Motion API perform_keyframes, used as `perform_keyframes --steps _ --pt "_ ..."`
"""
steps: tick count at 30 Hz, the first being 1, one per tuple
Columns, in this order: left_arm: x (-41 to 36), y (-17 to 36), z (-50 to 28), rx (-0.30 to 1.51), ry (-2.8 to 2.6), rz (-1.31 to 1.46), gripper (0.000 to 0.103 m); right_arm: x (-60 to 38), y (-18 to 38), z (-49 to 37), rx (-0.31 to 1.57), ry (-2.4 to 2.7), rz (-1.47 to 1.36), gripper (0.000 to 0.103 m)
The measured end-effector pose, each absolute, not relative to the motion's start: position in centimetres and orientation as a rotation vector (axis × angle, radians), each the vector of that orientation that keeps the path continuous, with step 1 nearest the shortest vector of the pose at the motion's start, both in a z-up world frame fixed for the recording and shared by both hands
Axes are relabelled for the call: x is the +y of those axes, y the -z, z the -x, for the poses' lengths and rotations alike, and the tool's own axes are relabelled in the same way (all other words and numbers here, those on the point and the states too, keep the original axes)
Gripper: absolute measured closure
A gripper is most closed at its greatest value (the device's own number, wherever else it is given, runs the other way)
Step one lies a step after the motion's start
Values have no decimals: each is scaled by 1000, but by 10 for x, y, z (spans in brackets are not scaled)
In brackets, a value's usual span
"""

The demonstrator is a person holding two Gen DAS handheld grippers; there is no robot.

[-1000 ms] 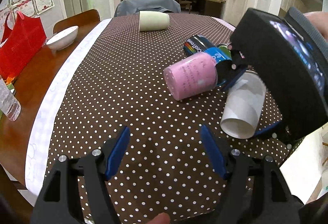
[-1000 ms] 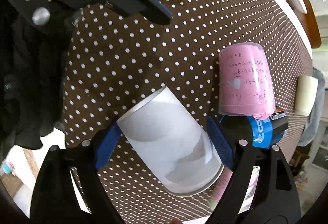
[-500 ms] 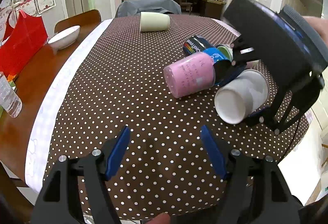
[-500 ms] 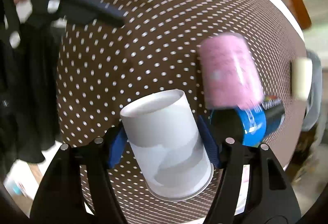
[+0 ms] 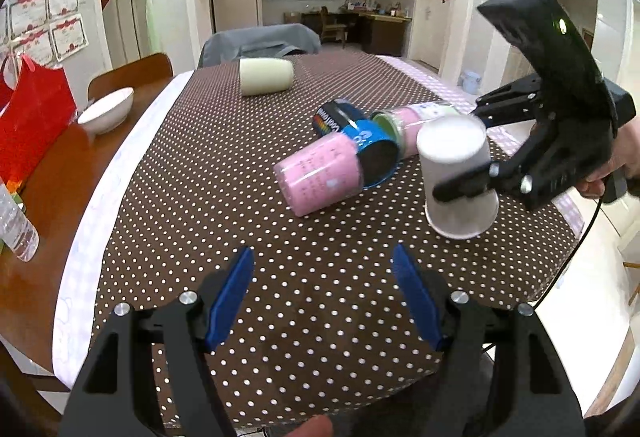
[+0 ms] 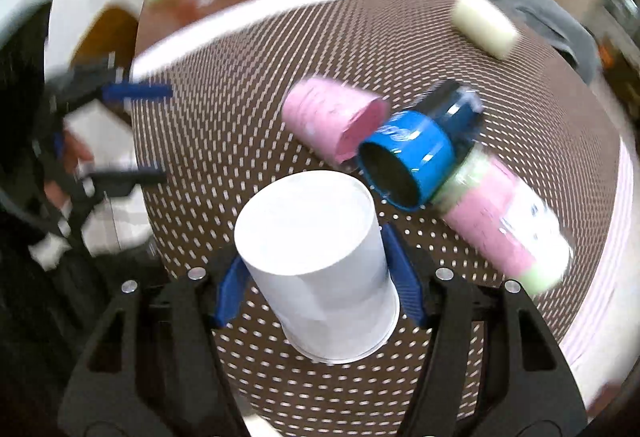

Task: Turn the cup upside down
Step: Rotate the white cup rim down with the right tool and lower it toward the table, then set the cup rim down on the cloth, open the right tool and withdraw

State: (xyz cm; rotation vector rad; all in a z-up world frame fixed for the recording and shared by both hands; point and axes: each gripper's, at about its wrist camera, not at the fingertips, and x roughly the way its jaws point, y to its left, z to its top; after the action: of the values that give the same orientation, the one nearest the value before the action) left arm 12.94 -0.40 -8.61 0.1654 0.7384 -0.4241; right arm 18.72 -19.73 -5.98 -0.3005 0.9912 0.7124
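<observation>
The white cup (image 6: 320,261) is a smooth, matte paper cone, held base up and rim down, slightly tilted. The right tool (image 6: 318,279) grips it: its blue ribbed pads (image 6: 402,277) press on opposite sides of the cup wall. From the left wrist view the cup (image 5: 458,177) sits near the desk's right edge, rim low over the brown cloth with white dots (image 5: 240,165); whether the rim touches the cloth cannot be told.

The left tool (image 5: 322,299) hangs above the near part of the desk, its blue pads spread wide with nothing between them.

Just beside the white cup lies a cluster of tipped cups, touching each other: a pink cup (image 5: 320,173) with printed marks, a glossy blue-and-black cup (image 5: 368,145), and a pink-and-green cup (image 6: 504,225). A cream cup (image 5: 265,76) lies on its side well apart, at the far end. A white bowl (image 5: 106,110) rests on bare wood to the left.
</observation>
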Motion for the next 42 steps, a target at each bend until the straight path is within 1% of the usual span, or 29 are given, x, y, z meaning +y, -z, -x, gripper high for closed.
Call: perform_keyframes --steps 4,9,11,15,19,22,27,38,42 --pt "-8 79 -114 708 432 -177 32 -214 43 -171 875 -659 117 41" --pt "-10 66 -99 666 421 -182 32 -217 40 -152 747 -622 -74 41" --pt "-10 63 -97 654 410 -178 32 -224 42 -141 681 -586 -169 41" --pt "-7 56 -93 642 399 -152 32 -224 53 -129 614 -527 -251 41" --pt "-8 54 -88 638 403 -139 32 -219 68 -130 577 -465 -280 41" --pt "-7 55 -85 638 386 -140 32 -213 74 -131 563 -424 -252 41" --pt "-5 59 -83 646 373 -123 32 -200 87 -140 566 -383 -194 40" --pt "-2 65 -79 653 357 -115 32 -194 106 -149 585 -355 -166 40" --pt "-3 64 -78 649 358 -116 32 -197 108 -148 590 -345 -172 25"
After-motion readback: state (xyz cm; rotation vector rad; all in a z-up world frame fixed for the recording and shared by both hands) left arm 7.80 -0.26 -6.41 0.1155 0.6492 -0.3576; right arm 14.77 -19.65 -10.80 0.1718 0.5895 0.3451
